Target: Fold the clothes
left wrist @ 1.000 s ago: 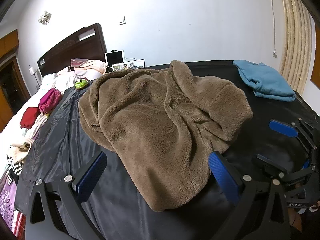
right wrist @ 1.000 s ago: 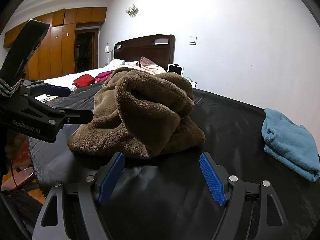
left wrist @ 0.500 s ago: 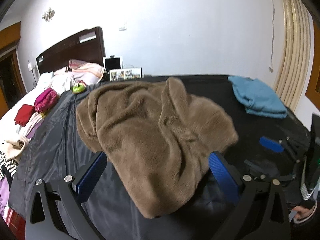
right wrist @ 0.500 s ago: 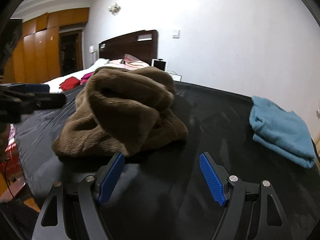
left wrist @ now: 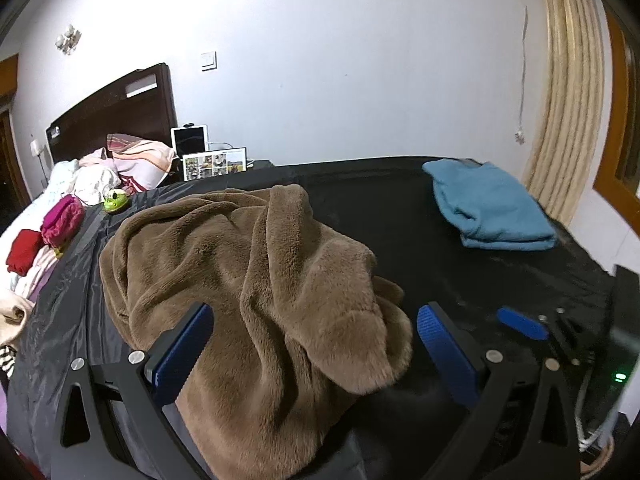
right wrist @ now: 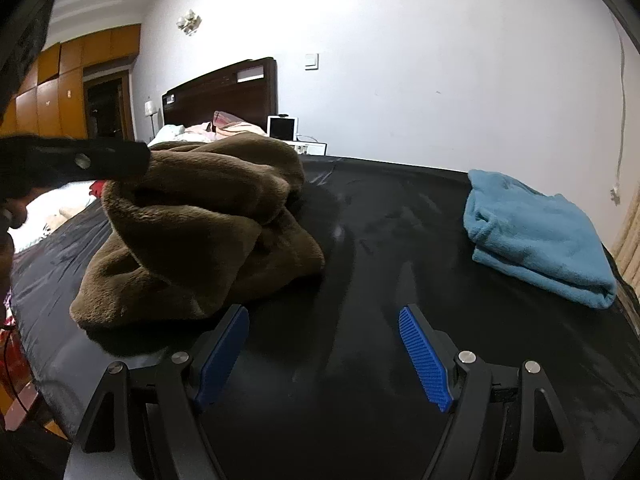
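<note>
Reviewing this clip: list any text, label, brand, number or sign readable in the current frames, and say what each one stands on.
No text can be read in the current frames.
Photo frame by the headboard: a collage of pictures, any caption too small to read.
Tablet beside it: screen dark, nothing shown.
Left gripper and right gripper: no marking legible on their black bodies.
Brown fleece garment and folded blue garment: no tag or print visible.

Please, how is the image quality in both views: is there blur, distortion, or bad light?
Left wrist view: sharp on the brown garment; fisheye bends the curtain and darkens the corners. Right wrist view: the left gripper at the left edge is smeared by motion blur, the wall is overexposed, and the black sheet shows soft glare streaks.
</note>
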A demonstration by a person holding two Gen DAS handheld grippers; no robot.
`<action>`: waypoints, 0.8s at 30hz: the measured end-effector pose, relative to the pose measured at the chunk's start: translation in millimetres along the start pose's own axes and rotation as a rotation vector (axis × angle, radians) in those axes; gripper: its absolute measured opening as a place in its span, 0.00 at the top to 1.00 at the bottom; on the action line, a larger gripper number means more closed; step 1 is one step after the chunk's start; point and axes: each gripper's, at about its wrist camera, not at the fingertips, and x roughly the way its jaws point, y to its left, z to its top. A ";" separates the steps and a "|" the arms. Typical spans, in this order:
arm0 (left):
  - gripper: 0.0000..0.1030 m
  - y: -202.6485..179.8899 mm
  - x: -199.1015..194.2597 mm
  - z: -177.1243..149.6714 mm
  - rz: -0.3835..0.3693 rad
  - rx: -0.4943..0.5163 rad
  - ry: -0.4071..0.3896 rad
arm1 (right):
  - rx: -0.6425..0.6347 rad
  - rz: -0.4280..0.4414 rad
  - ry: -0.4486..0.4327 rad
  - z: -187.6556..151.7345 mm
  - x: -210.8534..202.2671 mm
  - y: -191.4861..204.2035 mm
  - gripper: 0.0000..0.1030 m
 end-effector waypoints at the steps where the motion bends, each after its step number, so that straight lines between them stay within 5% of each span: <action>1: 0.01 -0.7 5.0 0.7 0.009 -0.002 0.001 | 0.004 -0.001 0.002 -0.3 0.6 -1.5 0.23; 15: 0.11 6.9 45.6 -24.3 0.055 0.036 0.064 | 0.004 -0.009 0.007 -1.6 1.9 -1.8 0.23; 17: 0.26 6.4 44.0 -24.4 0.051 0.039 0.051 | 0.003 -0.008 0.005 -1.5 1.2 -1.7 0.23; 19: 0.62 9.8 46.1 -23.9 0.050 0.013 0.056 | 0.001 -0.011 0.001 -1.2 -0.1 -1.4 0.23; 21: 0.80 17.7 47.2 -24.8 0.060 -0.020 0.058 | -0.003 -0.016 -0.005 -1.0 -1.7 -0.9 0.23; 24: 0.86 32.1 41.2 -26.6 0.070 -0.070 0.037 | -0.011 -0.026 -0.016 -0.7 -3.5 -0.2 0.23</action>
